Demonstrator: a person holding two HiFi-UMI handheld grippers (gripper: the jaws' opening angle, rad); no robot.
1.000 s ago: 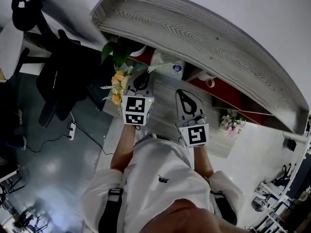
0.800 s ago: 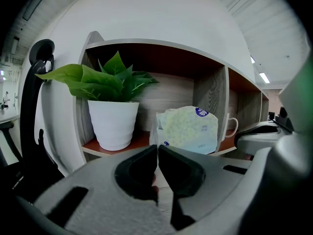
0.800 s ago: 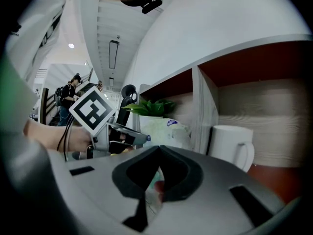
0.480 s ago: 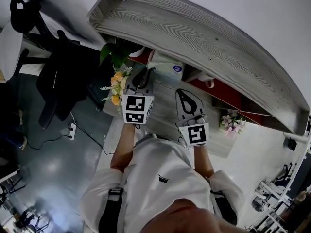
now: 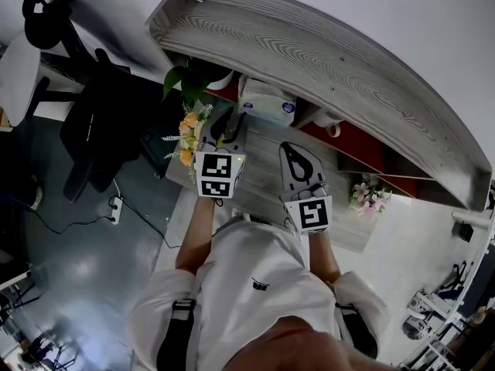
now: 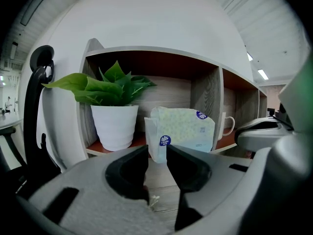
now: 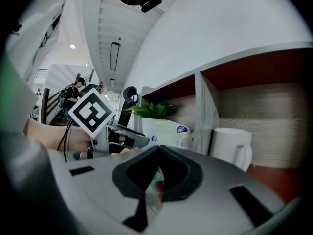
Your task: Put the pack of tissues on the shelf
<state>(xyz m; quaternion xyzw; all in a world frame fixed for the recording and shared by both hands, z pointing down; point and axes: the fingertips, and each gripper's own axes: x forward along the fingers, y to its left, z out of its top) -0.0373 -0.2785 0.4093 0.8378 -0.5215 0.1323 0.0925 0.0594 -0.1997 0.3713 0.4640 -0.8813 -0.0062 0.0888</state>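
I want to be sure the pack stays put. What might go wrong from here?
The tissue pack stands near the front edge of the shelf, its corner just beyond the parted jaws of the left gripper. A careless pull-back may snag it and tip it out. It also sits close beside the plant pot, so pushing it deeper might nudge the pot.

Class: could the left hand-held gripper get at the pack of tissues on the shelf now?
Probably yes: the pack of tissues stands straight ahead of the left hand-held gripper, jaws open, nothing between.
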